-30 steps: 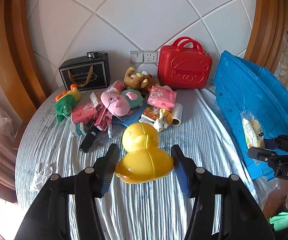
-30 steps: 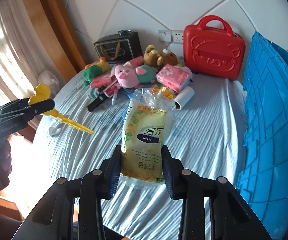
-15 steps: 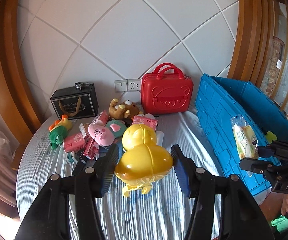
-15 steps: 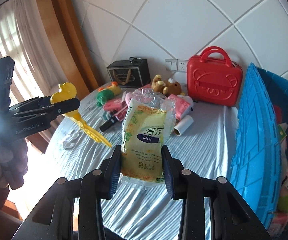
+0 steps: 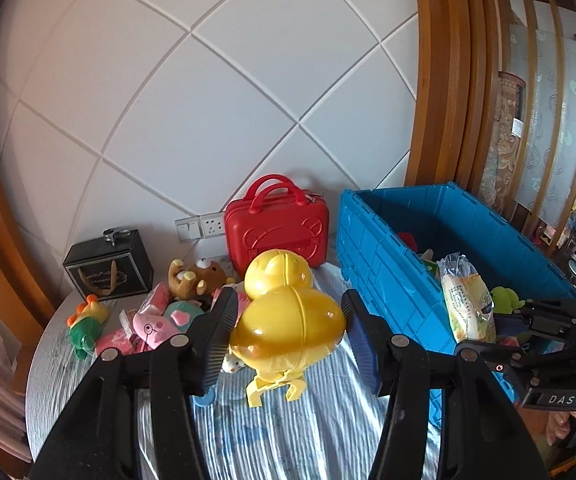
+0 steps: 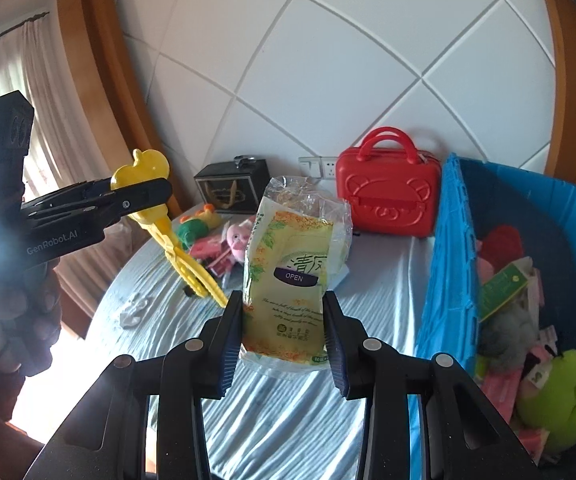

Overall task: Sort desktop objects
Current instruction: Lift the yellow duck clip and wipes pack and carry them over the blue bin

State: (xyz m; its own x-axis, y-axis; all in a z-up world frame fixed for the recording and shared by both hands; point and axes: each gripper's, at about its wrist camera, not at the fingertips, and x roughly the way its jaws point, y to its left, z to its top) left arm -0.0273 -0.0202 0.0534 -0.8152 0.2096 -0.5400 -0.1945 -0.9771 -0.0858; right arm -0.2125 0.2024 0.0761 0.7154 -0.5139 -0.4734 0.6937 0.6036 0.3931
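My left gripper (image 5: 286,324) is shut on a yellow duck-shaped toy (image 5: 288,328) and holds it high above the table; it also shows in the right wrist view (image 6: 144,176). My right gripper (image 6: 284,336) is shut on a yellow-green tissue pack (image 6: 294,276) and holds it in the air beside the blue crate (image 6: 448,264). The pack also shows in the left wrist view (image 5: 468,304), at the crate's (image 5: 372,256) near rim. A pile of plush toys (image 5: 156,320) and pink packs lies at the back left of the table.
A red case (image 5: 276,232) and a black box (image 5: 108,268) stand against the wall. The crate holds a green frog plush (image 6: 560,396), a grey plush and packets. A white crumpled scrap (image 6: 134,312) lies on the striped cloth (image 6: 288,420).
Both grippers have risen and swung right toward the blue crate with their loads. The crate's inside has come into view.
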